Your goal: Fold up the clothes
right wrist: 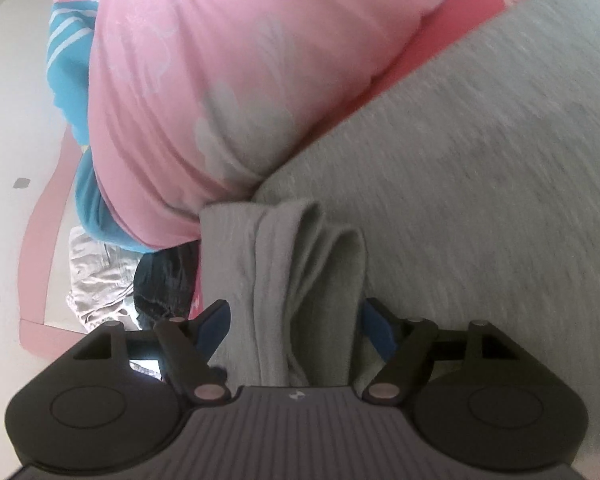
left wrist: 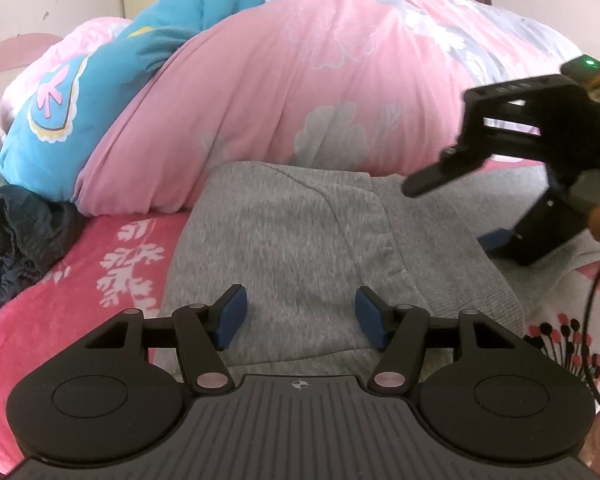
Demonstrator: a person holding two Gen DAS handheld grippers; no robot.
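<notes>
Your left gripper (left wrist: 298,316) hangs over the grey garment (left wrist: 284,248), jaws apart, nothing between the blue pads (left wrist: 231,317). The garment lies flat on the bed (left wrist: 80,280), its far edge against the pink duvet (left wrist: 300,92), directly below and ahead of this gripper. Your right gripper (right wrist: 296,330) has a bunched fold of the same grey garment (right wrist: 480,160) between its jaws (pads look pressed to the cloth, edges blurred). From the left wrist view the right gripper (left wrist: 452,208) sits over the garment's right side. Dark clothing (left wrist: 16,248) lies at the left, apart from the garment.
</notes>
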